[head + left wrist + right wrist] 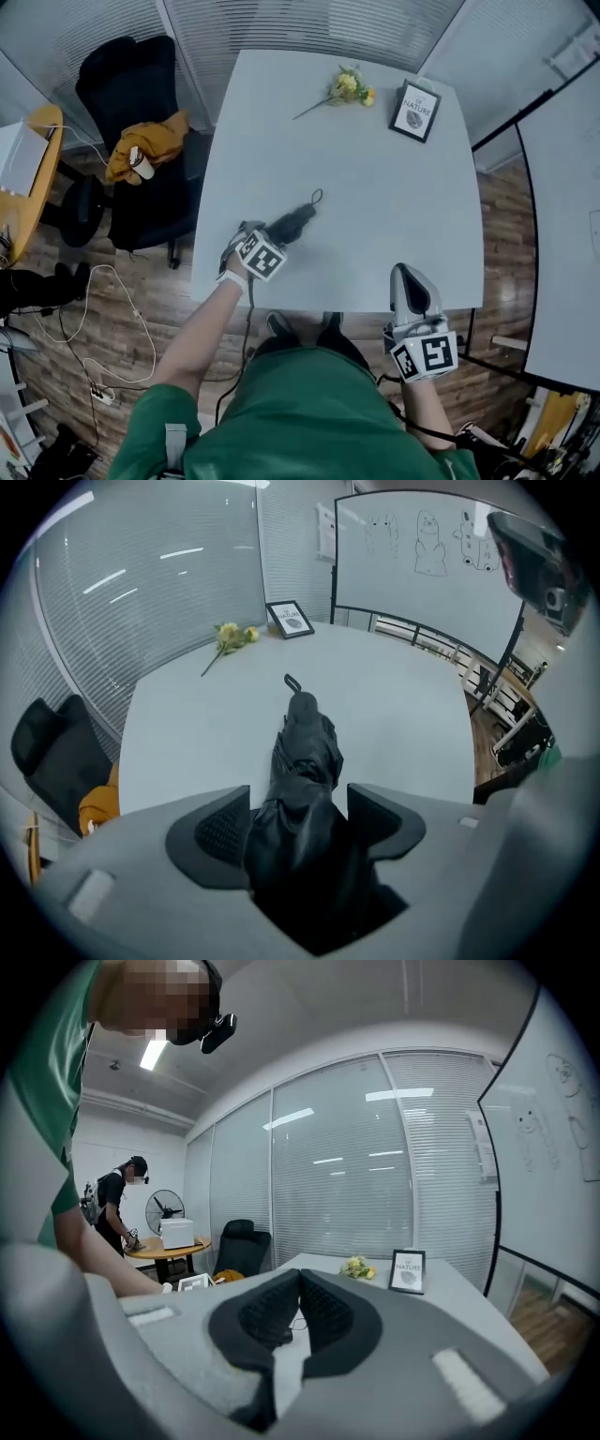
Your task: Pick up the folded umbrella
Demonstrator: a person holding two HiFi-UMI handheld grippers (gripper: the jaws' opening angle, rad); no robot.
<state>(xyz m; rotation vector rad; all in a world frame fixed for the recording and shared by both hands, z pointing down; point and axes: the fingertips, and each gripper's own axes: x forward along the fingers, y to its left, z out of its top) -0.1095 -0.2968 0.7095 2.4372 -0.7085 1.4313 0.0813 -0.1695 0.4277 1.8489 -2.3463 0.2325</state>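
Observation:
The folded black umbrella (294, 221) lies on the white table (375, 178), near its front left edge, with its strap loop pointing away from me. My left gripper (272, 236) reaches down over the umbrella's near end. In the left gripper view the umbrella (305, 747) runs lengthwise between the two wide-spread jaws of that gripper (298, 810), and its dark fabric fills most of the gap. I see no pad pressing into it. My right gripper (410, 281) hovers at the table's front right edge; its pads (281, 1312) meet at the tips with nothing between them.
Yellow flowers (349, 87) and a small framed picture (415, 111) sit at the table's far end. A black office chair (131, 84) with a yellow cloth (150, 142) stands left of the table. A whiteboard (431, 555) is to the right. Cables (112, 319) trail on the floor.

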